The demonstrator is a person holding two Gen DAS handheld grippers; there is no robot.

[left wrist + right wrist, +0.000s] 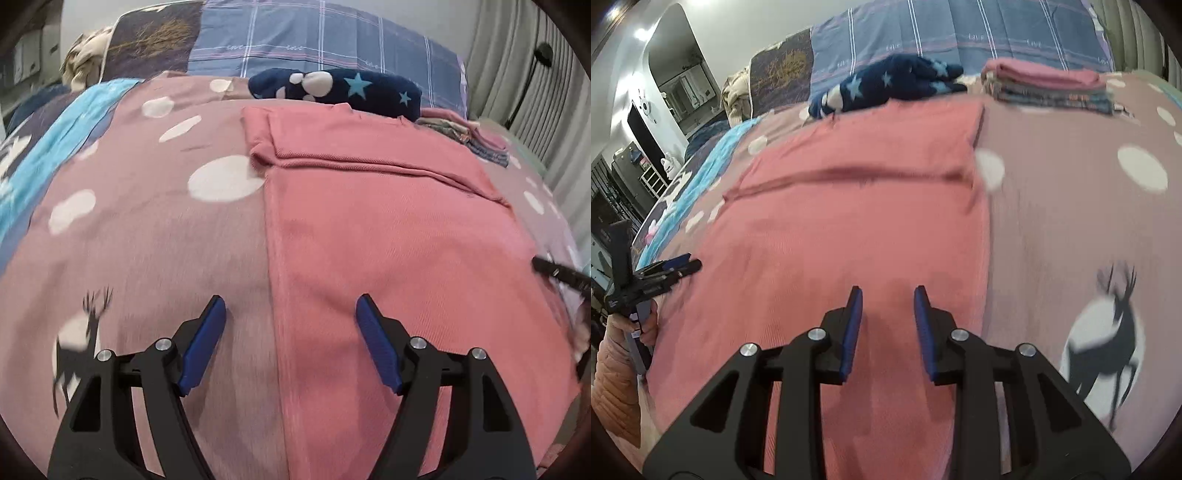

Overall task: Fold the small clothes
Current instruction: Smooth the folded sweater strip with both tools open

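Observation:
A pink garment (388, 236) lies spread flat on the bed, with a folded band across its far part. It also shows in the right wrist view (849, 221). My left gripper (291, 306) is open and empty, low over the garment's left edge. My right gripper (888, 295) is open and empty, jaws fairly narrow, over the garment's near middle. The left gripper (683, 266) shows at the garment's left edge in the right wrist view. The right gripper's tip (554, 273) shows at the left wrist view's right edge.
The bed cover (147, 240) is dusty pink with white dots and a deer print. A navy star-print garment (336, 92) lies at the far side. A stack of folded clothes (1049, 85) sits at the far right. Pillows (314, 37) lie behind.

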